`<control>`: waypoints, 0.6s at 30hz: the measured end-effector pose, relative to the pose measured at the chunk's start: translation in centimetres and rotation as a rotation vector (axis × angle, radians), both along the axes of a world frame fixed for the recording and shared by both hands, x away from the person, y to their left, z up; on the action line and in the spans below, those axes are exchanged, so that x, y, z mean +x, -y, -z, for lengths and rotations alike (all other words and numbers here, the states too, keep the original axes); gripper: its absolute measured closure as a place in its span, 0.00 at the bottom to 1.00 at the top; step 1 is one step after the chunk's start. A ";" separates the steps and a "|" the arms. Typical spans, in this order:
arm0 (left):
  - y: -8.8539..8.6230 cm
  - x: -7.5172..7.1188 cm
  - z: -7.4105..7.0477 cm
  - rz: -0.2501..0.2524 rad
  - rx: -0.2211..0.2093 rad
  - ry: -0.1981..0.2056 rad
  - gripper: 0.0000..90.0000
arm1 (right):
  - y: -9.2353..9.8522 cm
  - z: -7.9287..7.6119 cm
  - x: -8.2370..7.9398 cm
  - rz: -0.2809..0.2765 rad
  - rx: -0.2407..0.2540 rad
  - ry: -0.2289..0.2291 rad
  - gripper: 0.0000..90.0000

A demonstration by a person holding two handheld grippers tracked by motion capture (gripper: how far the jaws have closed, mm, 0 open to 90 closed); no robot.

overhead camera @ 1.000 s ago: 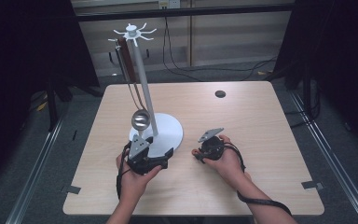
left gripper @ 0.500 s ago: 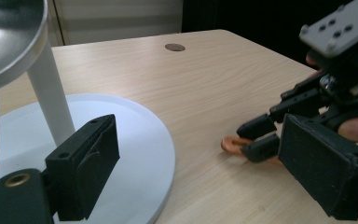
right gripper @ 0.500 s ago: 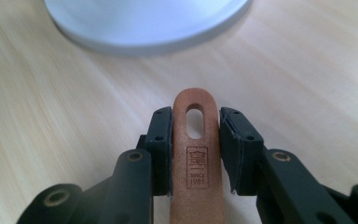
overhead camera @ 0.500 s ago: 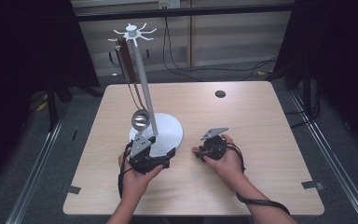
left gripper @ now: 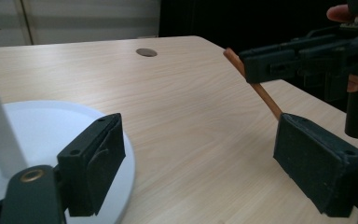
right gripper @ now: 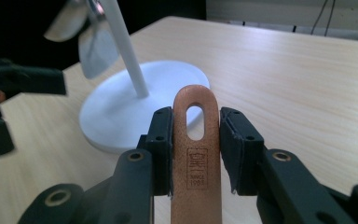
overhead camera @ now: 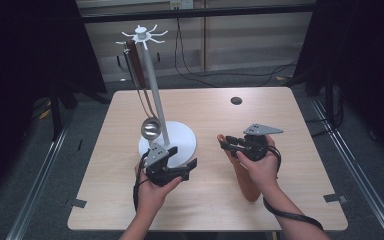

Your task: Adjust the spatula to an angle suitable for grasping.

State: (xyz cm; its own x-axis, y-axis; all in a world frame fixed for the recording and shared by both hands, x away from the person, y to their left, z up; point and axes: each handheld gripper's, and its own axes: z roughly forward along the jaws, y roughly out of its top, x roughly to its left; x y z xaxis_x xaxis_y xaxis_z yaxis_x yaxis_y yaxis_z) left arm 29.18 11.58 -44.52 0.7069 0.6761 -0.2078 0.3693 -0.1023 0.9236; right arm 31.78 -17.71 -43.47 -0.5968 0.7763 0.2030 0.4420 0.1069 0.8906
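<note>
My right gripper is shut on the handle of a wooden utensil, just below its hanging slot. The utensil's wide end slants down toward the table under my hand. A white hook stand rises from a round base left of centre, with a steel ladle hanging against the pole. My left gripper rests at the base's near edge. Its jaws have just been closing a little, stand open, and have nothing between them. The wooden handle and the right gripper lie beyond them.
A brown-handled utensil hangs from a hook at the top of the stand. A small dark round cap sits in the tabletop at the far right. Bare wood lies between the two hands and toward the far edge.
My right hand has risen and shifted right, lifting the wooden utensil off the table. The left hand has stayed by the stand's base.
</note>
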 end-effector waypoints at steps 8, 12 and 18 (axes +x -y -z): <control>3.1 0.1 0.2 0.086 -0.001 -0.029 0.24 | -0.3 -1.5 -1.1 -0.001 0.055 0.074 0.74; 4.3 0.1 0.3 0.121 -0.027 -0.041 0.28 | -0.2 -1.9 -1.6 0.000 0.072 0.094 0.74; 5.5 -0.1 -0.1 0.153 -0.086 -0.059 0.36 | 0.1 -2.3 -2.4 0.006 0.098 0.125 0.74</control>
State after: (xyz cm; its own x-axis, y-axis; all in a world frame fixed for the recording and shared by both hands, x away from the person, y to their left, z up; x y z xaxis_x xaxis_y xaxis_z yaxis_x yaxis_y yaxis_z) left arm 29.11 6.05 -44.40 0.7848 0.5397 -0.3045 0.4093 -0.0825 0.9087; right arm 29.41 -17.76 -41.13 -0.6179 0.7598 0.2024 0.3277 0.0149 0.9447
